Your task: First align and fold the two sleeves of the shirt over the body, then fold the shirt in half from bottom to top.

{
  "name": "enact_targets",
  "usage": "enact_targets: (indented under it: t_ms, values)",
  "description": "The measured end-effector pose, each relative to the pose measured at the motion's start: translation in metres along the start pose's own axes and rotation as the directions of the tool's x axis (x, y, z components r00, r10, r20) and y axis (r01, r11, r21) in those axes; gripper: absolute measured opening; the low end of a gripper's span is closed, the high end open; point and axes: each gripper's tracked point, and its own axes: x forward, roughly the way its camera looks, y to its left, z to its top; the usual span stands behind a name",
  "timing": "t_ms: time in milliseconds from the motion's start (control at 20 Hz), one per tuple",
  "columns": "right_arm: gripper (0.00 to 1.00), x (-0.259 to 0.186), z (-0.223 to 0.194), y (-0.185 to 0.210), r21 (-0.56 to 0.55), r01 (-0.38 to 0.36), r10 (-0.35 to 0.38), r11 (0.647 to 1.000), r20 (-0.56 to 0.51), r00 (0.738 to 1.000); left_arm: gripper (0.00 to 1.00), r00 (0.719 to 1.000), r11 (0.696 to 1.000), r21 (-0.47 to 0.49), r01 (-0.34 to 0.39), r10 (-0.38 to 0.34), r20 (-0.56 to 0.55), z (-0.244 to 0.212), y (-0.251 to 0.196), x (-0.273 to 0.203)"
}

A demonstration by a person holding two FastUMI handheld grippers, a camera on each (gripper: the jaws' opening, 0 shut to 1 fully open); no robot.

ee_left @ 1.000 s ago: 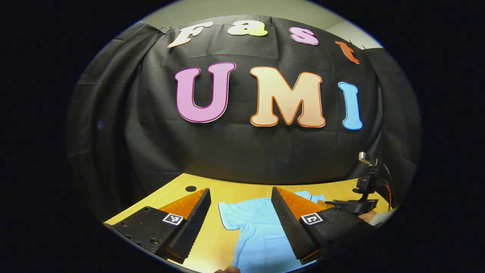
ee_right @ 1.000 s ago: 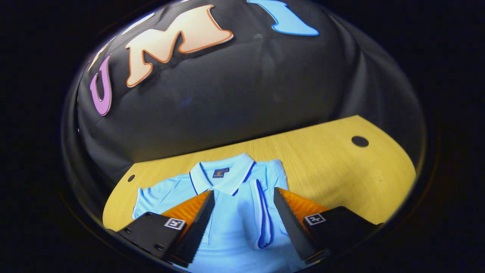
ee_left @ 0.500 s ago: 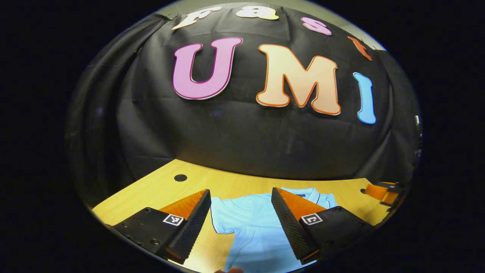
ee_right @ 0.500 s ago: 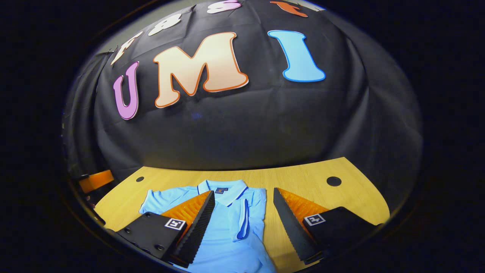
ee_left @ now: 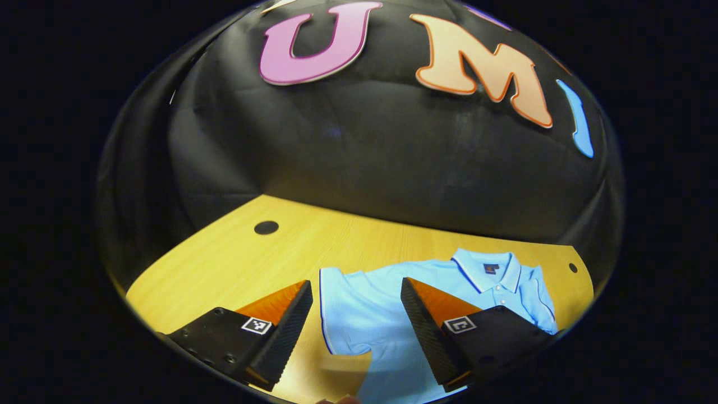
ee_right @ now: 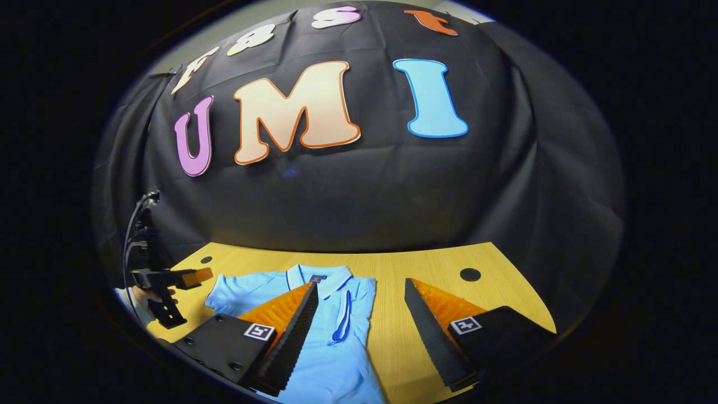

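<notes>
A light blue polo shirt (ee_right: pixel 331 353) lies flat on the yellow wooden table (ee_right: pixel 426 269), collar (ee_right: pixel 320 276) toward the wall. One sleeve (ee_right: pixel 343 314), edged in dark blue, lies folded over the body. The other sleeve (ee_left: pixel 348 306) is spread flat on the table. My left gripper (ee_left: pixel 355 285) is open above that spread sleeve, holding nothing. My right gripper (ee_right: pixel 361 285) is open over the shirt's folded side and the bare table beside it. In the right gripper view the left gripper (ee_right: pixel 171 279) shows at far left, held by a hand (ee_right: pixel 134 297).
Black cloth closes off the back of the table. Small round holes sit in the tabletop near its far corners (ee_left: pixel 266 227) (ee_right: pixel 470 274). Bare wood (ee_left: pixel 235 264) stretches left of the shirt, and more (ee_right: pixel 449 264) lies to its right.
My right gripper has drawn back from over the shirt's chest toward its folded side, still open. My left gripper has tipped down and come closer over the spread sleeve.
</notes>
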Motion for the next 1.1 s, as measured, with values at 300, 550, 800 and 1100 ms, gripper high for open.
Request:
enact_targets:
  t_ms: [300, 550, 800, 1100]
  values:
    - [0.97, -0.005, -0.005, -0.001, -0.014, 0.002, -0.002, 1.000, -0.016, 1.000, 0.95, 0.992, 0.996, 0.094, 0.004, 0.008, -0.127, -0.042, 0.001, 0.033]
    - [0.97, -0.012, 0.000, -0.001, -0.029, 0.003, -0.003, 1.000, 0.002, 1.000, 0.96, 0.987, 0.996, 0.092, 0.004, 0.011, -0.160, -0.054, 0.001, 0.038]
    - [0.97, -0.015, 0.003, -0.003, -0.006, 0.002, -0.002, 1.000, 0.002, 1.000, 0.82, 0.984, 0.996, 0.078, 0.046, -0.031, -0.178, -0.058, -0.009, 0.037]
    - [0.97, -0.022, 0.006, -0.009, 0.004, 0.012, -0.012, 1.000, 0.022, 1.000, 0.00, 0.978, 0.992, 0.059, 0.115, -0.103, -0.183, -0.054, -0.033, 0.033]
